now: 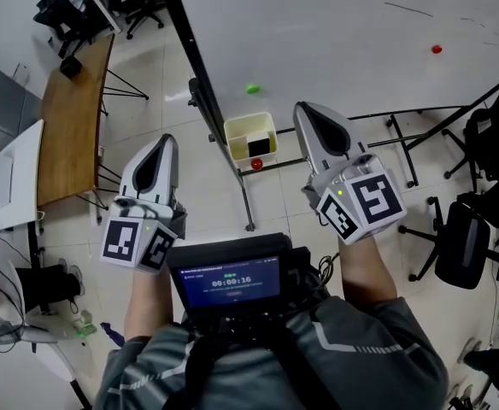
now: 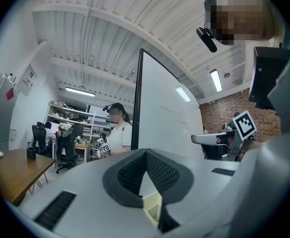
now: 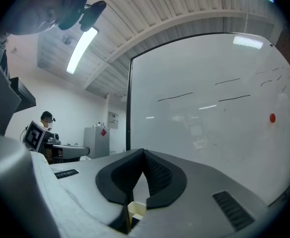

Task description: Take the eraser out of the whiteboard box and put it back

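Note:
The cream whiteboard box [image 1: 243, 129] hangs at the lower edge of the whiteboard [image 1: 335, 32], and a dark eraser [image 1: 259, 148] lies inside it. My left gripper [image 1: 165, 141] is left of the box and nearer to me, its jaws together and empty. To the right of the box, close beside it, my right gripper [image 1: 304, 109] is also shut and holds nothing. In the left gripper view the jaws [image 2: 145, 152] meet at the tip, with the box [image 2: 153, 205] showing below. The right gripper view shows its jaws [image 3: 144, 152] closed facing the whiteboard [image 3: 209, 108], the box [image 3: 135, 210] under them.
A red magnet [image 1: 256, 165] sits below the box; a green one [image 1: 252, 89] and another red one [image 1: 437, 49] are on the board. A wooden table [image 1: 70, 118] stands left, office chairs [image 1: 459, 237] right. A person [image 2: 117, 130] stands beyond the board's edge.

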Demonstrator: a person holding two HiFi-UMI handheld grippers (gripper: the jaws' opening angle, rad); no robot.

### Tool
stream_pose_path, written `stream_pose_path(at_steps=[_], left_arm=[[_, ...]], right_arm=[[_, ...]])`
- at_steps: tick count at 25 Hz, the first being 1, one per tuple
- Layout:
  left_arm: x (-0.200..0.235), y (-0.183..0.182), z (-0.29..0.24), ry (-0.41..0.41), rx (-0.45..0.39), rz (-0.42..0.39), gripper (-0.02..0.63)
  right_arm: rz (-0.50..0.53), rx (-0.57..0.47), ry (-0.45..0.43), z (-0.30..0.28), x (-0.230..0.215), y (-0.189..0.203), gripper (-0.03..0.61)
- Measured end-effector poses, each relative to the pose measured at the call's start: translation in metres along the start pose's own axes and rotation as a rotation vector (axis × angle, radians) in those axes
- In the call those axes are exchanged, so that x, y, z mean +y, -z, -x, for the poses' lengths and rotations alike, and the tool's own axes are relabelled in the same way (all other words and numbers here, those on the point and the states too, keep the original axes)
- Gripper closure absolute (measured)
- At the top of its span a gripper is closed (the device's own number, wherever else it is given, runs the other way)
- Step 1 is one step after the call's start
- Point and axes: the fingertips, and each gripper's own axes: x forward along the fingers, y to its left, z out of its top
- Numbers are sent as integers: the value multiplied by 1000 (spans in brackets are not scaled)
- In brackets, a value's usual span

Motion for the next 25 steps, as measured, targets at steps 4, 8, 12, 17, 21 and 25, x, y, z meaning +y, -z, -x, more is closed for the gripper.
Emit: stream_pose_path(at_steps=[4,8,12,17,21,25], left_arm=[[-16,5,-9,-13,5,16,581],[-27,15,-11,-65,57,-26,581],[-40,18,-13,-102,55,-29,581],[-46,21,-6,-138,57,-50,581],[-54,10,3,-139,45,-50,581],[-51,2,6,-136,26,-50,581]], right_arm=[[-21,12,-33,7,-13,5,555],[-34,6,-69,16,-25,4,555],[-47,6,-115,23,-32,9,555],[-63,5,-142,26,-35,13,555],[-62,-5,-153,32,-27,6,555],[-50,-14,-156,29,-22,-2,555]])
